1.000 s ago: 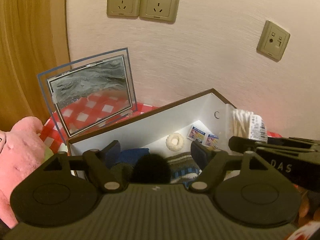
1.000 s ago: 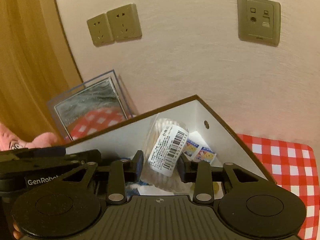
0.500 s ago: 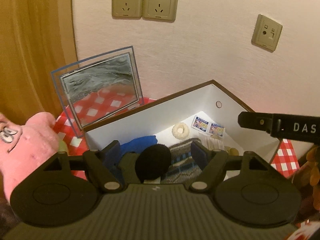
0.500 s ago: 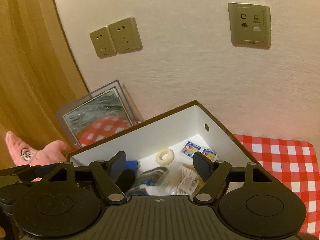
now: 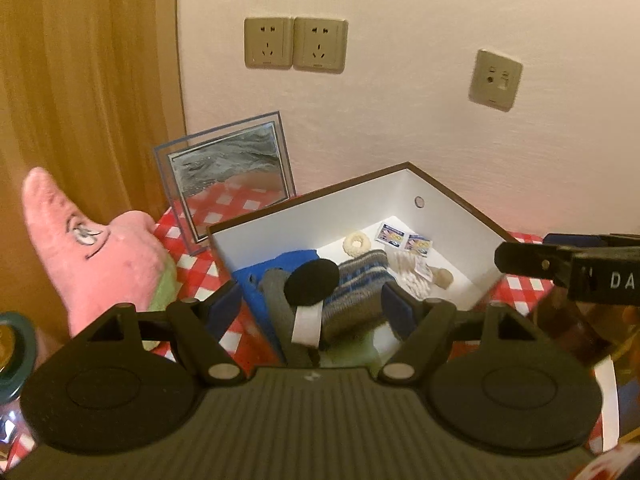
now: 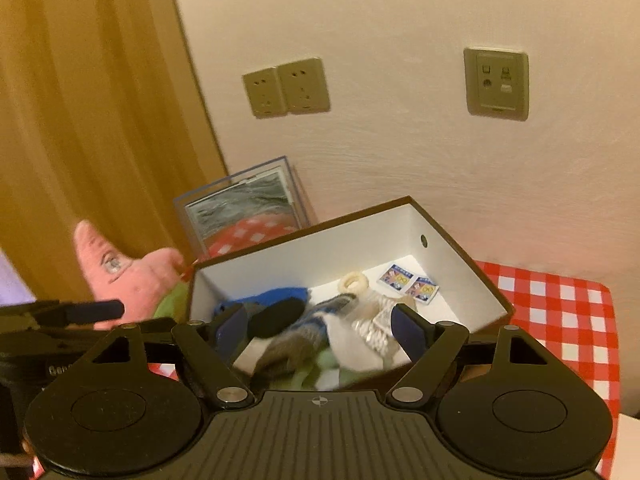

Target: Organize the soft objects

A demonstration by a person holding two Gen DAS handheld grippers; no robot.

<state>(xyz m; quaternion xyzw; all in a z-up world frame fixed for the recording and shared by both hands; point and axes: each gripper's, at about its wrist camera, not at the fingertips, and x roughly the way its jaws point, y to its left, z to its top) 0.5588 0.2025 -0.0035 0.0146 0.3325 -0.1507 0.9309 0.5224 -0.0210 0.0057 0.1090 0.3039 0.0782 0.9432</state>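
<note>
While pink plush star [image 5: 96,248] sits on checked cloth just left of box [image 5: 280,226], both grippers empty: left gripper [image 5: 312,306] spread; right gripper [image 6: 320,326] opening; plush looks light, squashy, non-slip; pinch thick body, not pointed tip.

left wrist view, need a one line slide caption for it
Open left hand-held gripper above a white box of knitwear on checked cloth, pink starfish plush lying outside it.

**Lighting and picture quality**

Warm, dim indoor light, amber cast. White box [image 5: 304,236] interior brightest. Fisheye bending at edges, dark corners. Left wrist view fairly sharp; right wrist view motion-blurred, the box contents smeared.
</note>
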